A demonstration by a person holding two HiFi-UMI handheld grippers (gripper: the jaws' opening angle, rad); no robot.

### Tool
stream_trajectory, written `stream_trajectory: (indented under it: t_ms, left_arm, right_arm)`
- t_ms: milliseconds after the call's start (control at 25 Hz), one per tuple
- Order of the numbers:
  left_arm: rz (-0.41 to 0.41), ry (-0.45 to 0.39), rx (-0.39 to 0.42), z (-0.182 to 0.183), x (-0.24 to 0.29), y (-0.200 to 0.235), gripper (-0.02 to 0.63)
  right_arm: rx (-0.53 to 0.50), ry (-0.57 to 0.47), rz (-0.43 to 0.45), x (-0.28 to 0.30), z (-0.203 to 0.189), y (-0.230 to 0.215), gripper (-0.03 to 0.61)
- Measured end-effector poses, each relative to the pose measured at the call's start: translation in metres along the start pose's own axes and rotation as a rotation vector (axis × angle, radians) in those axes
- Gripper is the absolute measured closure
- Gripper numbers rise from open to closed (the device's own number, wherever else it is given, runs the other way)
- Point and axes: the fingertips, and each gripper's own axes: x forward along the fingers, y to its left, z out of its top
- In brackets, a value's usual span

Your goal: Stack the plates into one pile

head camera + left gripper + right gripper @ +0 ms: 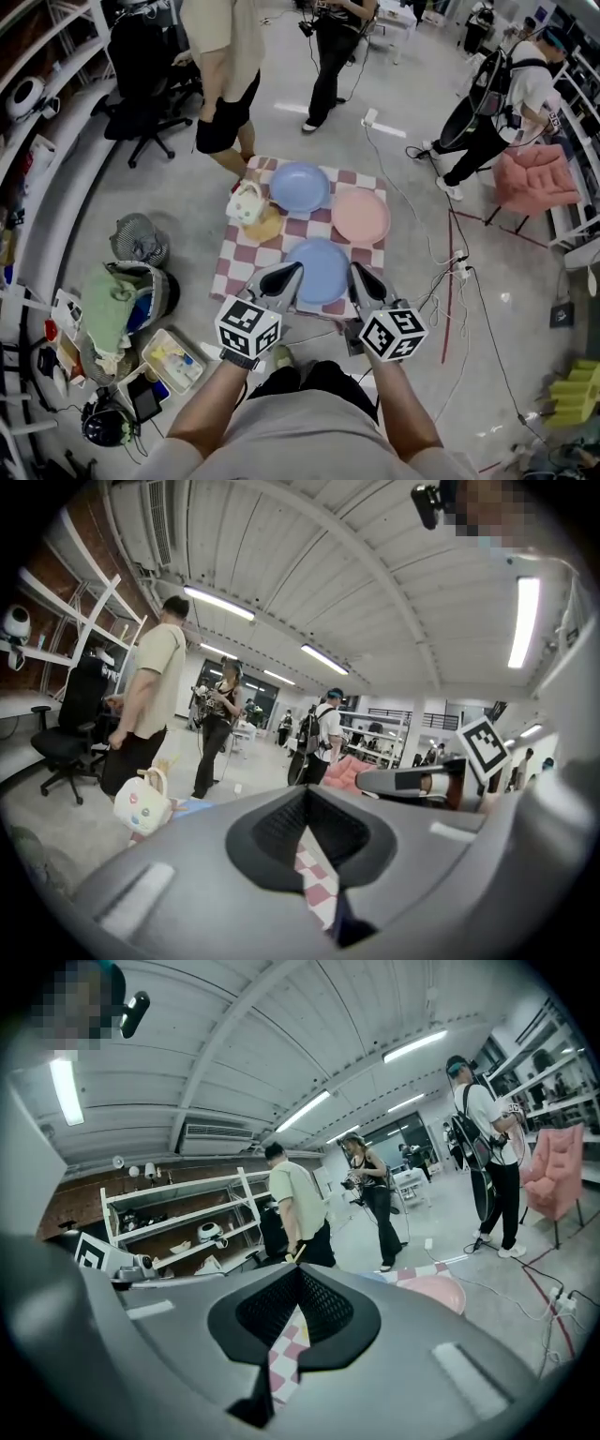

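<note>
Three plates lie apart on a small table with a red-and-white checked cloth [232,272]. A blue plate [299,186] sits at the far side, a pink plate [361,216] at the right, and a second blue plate [319,270] nearest me. My left gripper [282,279] hovers over the near blue plate's left rim, and my right gripper [367,283] is at its right rim. Both are shut with nothing between their jaws. In the left gripper view the left gripper [315,874] shows only a slit of cloth. The right gripper view has the right gripper [286,1354] the same, with the pink plate [437,1291] beyond.
A small white handbag [247,202] stands on a tan mat at the table's far left, and appears again in the left gripper view [142,803]. Two people [225,75] stand just beyond the table. A fan [139,242] and clutter lie left; cables [448,272] run right.
</note>
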Motion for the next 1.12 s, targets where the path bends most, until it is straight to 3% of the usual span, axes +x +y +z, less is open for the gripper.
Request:
stream_trajectory:
  t_ms: [520,920,1120]
  left_arm:
    - [0.023,0.036,-0.011,-0.011,0.06,0.046,0.607]
    - [0.1,0.077,-0.021,-0.024,0.151,0.093,0.607]
    - [0.167,0.131,-0.089,-0.057,0.167,0.11,0.607]
  right_arm:
    - [0.178,0.074,0.041,0.098,-0.013,-0.061,0.569]
    - [0.258,0.215,0.092,0.211,-0.036,-0.15,0.568]
    - [0.315,0.33,0.08,0.243,-0.081,-0.175,0.566]
